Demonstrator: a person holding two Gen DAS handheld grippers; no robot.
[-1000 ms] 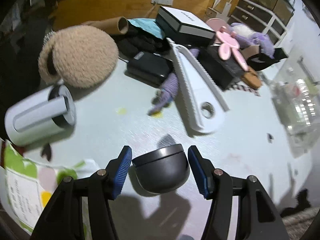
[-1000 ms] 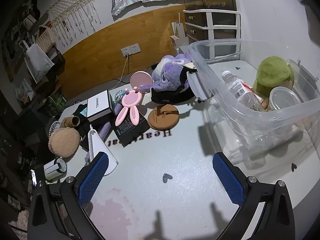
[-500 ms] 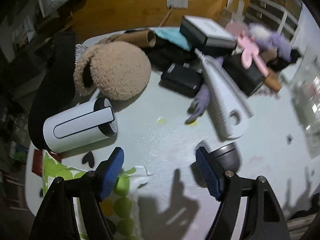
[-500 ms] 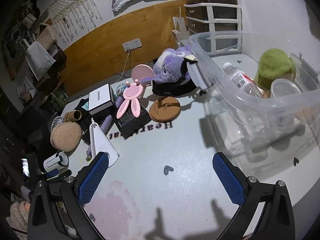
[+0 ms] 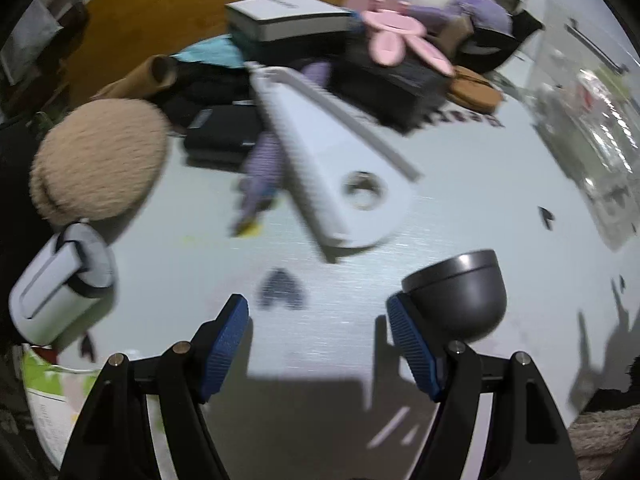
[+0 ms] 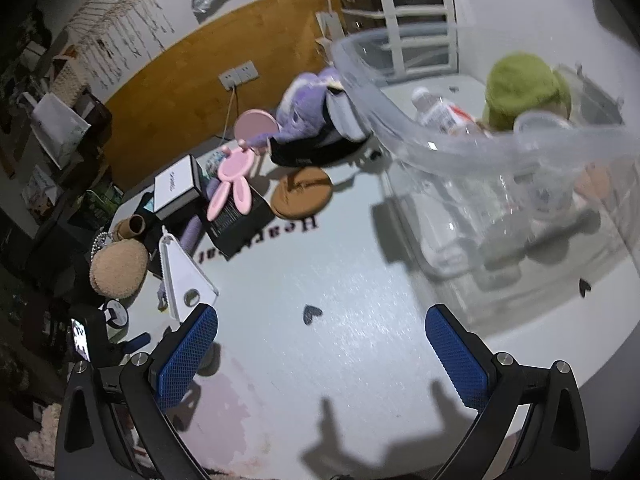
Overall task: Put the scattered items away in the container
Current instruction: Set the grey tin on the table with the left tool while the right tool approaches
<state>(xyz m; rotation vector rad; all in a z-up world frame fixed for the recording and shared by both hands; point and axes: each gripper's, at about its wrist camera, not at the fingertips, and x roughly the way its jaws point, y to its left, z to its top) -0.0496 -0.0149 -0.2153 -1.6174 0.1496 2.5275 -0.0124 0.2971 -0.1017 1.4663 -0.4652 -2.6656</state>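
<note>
The left gripper [image 5: 318,342] points steeply down, jaws apart with nothing between them. The right gripper [image 6: 322,354] also tilts down, jaws spread wide and empty.

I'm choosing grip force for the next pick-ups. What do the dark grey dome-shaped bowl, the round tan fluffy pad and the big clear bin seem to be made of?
Dark grey dome-shaped bowl: looks like matte metal or hard plastic, with a smooth soft sheen; which one is unclear.
Round tan fluffy pad: plush or fleece, with a fuzzy nap.
Big clear bin: transparent glossy plastic, since its contents show through.
</note>
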